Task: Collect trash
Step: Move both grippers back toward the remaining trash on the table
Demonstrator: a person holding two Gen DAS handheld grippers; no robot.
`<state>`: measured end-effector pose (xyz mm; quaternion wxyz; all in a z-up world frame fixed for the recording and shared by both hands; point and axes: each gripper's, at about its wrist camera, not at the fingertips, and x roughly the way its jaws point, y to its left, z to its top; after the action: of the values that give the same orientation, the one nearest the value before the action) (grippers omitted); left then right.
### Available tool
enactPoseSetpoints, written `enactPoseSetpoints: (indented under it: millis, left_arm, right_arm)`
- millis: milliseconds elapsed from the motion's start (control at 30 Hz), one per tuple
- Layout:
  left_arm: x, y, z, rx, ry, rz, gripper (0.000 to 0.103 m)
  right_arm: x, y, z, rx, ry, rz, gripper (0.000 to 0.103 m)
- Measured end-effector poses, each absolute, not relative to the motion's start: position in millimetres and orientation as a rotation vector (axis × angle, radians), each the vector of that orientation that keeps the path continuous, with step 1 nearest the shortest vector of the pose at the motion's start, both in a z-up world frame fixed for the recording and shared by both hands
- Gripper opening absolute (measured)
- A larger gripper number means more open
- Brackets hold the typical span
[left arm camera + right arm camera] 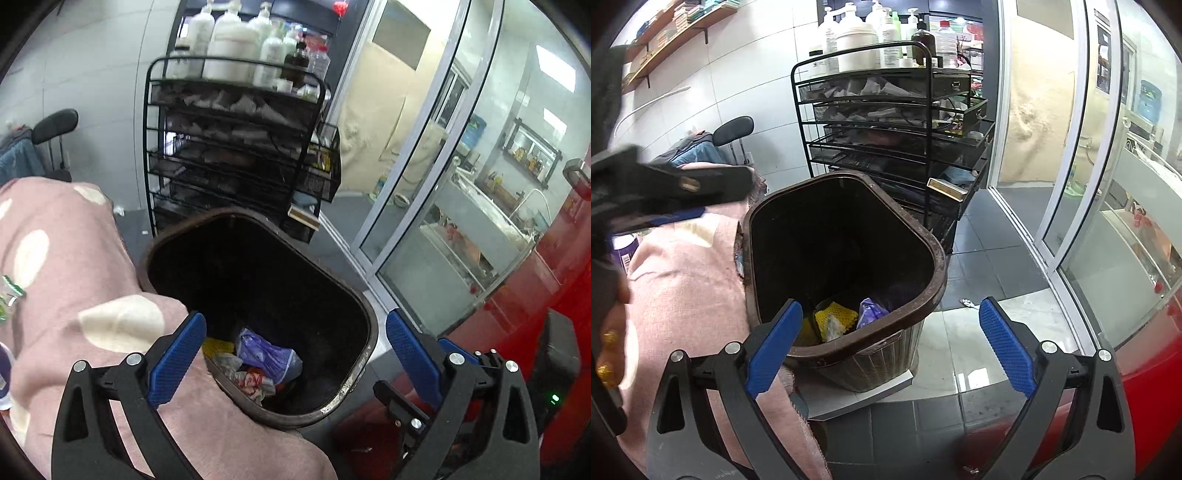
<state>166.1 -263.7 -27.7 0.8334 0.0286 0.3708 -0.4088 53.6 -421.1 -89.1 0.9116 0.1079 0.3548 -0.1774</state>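
Already some trash (266, 363) lies at the bottom of the brown bin (364, 354): a purple wrapper, crumpled paper, and a yellow mesh piece (834, 318). Left gripper (295, 354) hangs directly above the bin mouth, jaws spread wide, nothing between the blue pads; my guess is a piece has just been let go. Right gripper (890, 338) hovers near the bin's front rim, jaws likewise wide and empty.

Left to do, as far as visible: a small crumpled scrap (968, 302) on the floor just beyond the bin. Whether more litter remains elsewhere, cannot tell.

Surroundings: bin stands on a pale raised step over dark and glossy floor tiles (990, 280). Pink spotted cloth (74, 295) drapes beside the bin. Behind, a black wire trolley (886, 125) with bottles on top. Glass sliding door (1071, 184) to the right; red surface at the right edge.
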Motion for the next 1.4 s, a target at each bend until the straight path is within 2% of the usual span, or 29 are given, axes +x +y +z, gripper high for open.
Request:
enactPoseSetpoints:
  millis: [400, 667, 1400]
  left_arm:
    - [134, -198, 3, 0.019, 0.613, -0.722, 0.098]
    - [126, -139, 1, -0.042, 0.578, -0.563, 0.098]
    - [123, 30, -26, -0.109, 0.663, -0.145, 0.098]
  right_arm:
    - [69, -407, -82, 0.233, 0.711, -0.308, 0.095]
    - [86, -370, -65, 0.193, 0.68, -0.206, 0.096]
    - [132, -228, -35, 0.046, 0.685, 0.181, 0.098]
